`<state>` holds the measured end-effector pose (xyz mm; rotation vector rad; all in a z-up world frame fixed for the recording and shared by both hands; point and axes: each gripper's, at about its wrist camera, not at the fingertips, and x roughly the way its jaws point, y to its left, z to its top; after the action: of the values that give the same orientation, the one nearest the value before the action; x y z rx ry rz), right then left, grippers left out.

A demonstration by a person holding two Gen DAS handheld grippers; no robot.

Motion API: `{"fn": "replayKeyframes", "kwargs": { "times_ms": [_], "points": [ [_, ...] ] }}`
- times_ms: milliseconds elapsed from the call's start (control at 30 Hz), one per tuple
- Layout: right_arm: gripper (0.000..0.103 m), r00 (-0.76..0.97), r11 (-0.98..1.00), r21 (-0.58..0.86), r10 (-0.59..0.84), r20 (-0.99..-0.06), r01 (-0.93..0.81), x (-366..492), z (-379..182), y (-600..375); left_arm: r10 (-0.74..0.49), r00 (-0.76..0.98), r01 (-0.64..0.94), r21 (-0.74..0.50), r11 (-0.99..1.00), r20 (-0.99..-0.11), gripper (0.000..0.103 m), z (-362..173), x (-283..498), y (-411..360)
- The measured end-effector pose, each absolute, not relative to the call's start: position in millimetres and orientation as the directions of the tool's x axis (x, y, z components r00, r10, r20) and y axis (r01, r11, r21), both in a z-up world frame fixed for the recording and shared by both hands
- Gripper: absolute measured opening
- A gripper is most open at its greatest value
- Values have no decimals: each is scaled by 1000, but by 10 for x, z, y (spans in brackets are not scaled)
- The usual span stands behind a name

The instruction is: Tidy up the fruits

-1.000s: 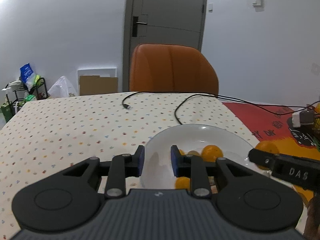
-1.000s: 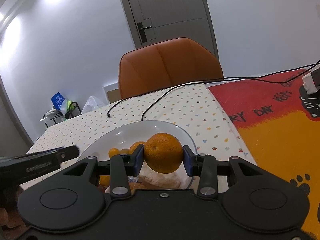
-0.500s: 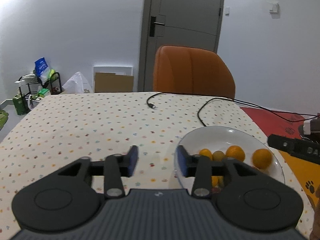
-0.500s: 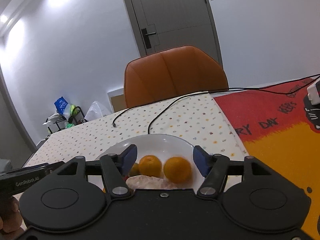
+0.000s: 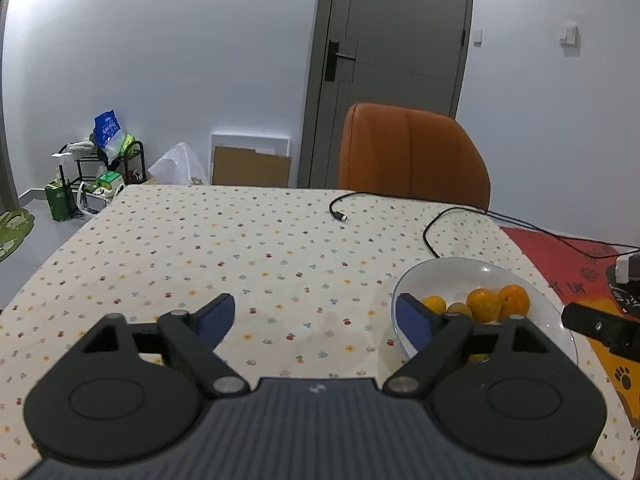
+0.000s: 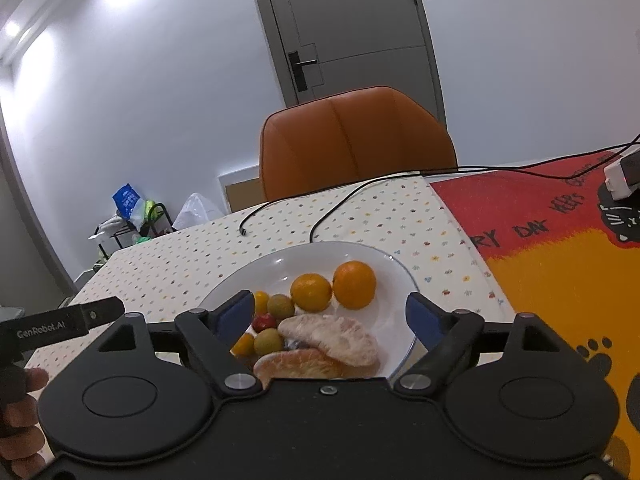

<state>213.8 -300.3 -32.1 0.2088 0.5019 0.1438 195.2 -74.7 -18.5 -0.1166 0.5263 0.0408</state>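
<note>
A white plate [image 6: 384, 258] lies on the dotted tablecloth and holds two oranges [image 6: 354, 285], several small yellow, green and red fruits [image 6: 269, 341] and peeled pomelo pieces [image 6: 332, 342]. My right gripper [image 6: 331, 316] hovers just above the plate's near side, open and empty. In the left wrist view the same plate [image 5: 456, 272] sits at the right with the oranges [image 5: 485, 303] in it. My left gripper [image 5: 316, 314] is open wide over bare tablecloth to the left of the plate, its right finger in front of the rim.
An orange chair [image 5: 412, 156] stands at the table's far side. Black cables [image 5: 434, 224] run across the cloth behind the plate. A red and yellow mat [image 6: 560, 240] covers the table's right part, with a white adapter [image 6: 620, 170] on it. A hand [image 6: 18, 412] holds the left gripper.
My right gripper opened and let go of the orange, which now rests on the plate beside the other one. My left gripper opened wider and drew back to the left, away from the plate.
</note>
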Motion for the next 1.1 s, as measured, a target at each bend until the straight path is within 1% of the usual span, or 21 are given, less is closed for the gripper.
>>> {"fn": "replayKeyframes", "kwargs": {
  "times_ms": [133, 200, 267, 333, 433, 500, 600, 900, 1100],
  "points": [
    [90, 864, 969, 230, 194, -464, -94, 2027, -302, -2960, 5, 863, -63, -97, 993, -505, 91, -152, 1842, -695],
    [94, 865, 970, 224, 194, -462, -98, 1967, -282, -2930, 10, 862, -66, -91, 994, -506, 95, -134, 1780, -670],
    [97, 863, 968, 226, 203, -463, -106, 1916, -265, -2908, 15, 862, -68, -85, 994, -507, 95, -115, 1719, -649],
    [103, 859, 968, 224, 210, -467, -115, 1862, -247, -2880, 13, 862, -63, -83, 995, -507, 95, -96, 1654, -629],
    [103, 855, 966, 225, 224, -467, -130, 1769, -213, -2843, 16, 861, -63, -75, 995, -508, 96, -57, 1541, -598],
    [103, 854, 965, 225, 230, -467, -136, 1706, -190, -2816, 18, 863, -59, -66, 996, -505, 101, -27, 1460, -581],
    [103, 854, 965, 216, 233, -464, -147, 1609, -149, -2773, 17, 865, -54, -59, 997, -501, 103, 18, 1336, -548],
    [103, 848, 962, 210, 255, -464, -175, 1361, -46, -2659, 21, 866, -56, -54, 997, -500, 103, 103, 1036, -415],
    [103, 850, 966, 175, 253, -463, -193, 1207, -2, -2534, 23, 862, -54, -46, 998, -506, 103, 113, 858, -336]
  ]
}}
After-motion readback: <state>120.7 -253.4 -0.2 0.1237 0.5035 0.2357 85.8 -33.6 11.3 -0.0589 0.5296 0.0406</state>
